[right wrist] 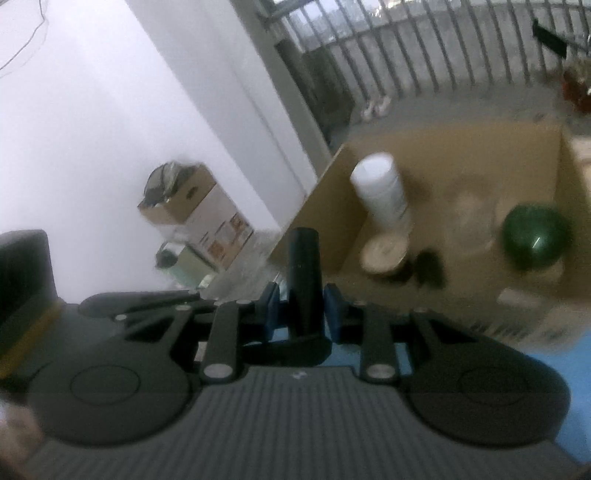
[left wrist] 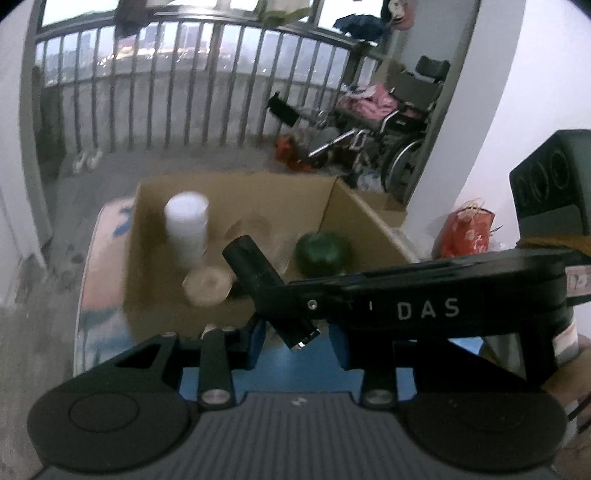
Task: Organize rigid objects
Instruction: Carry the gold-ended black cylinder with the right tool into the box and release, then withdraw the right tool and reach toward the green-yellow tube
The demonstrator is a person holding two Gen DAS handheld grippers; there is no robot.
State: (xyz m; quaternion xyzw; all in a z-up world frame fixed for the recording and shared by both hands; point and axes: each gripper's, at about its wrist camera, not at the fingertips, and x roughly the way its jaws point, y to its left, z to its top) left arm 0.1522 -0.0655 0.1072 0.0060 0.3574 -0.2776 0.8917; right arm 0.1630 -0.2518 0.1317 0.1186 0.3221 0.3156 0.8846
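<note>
Dim dusk light from my balcony window (left wrist: 177,14); both views motion-blurred, soft, fisheye-bent and dark at corners.

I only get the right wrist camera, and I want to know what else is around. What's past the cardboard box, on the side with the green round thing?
Observer: A wheelchair, with pink cloth piled on its seat.
Operator: Is anything right next to the cardboard box?
Observer: A red paper bag, against the white wall.
Operator: Does my gripper have writing on it?
Observer: Yes. The left wrist view shows DAS on the side of the right gripper.
</note>
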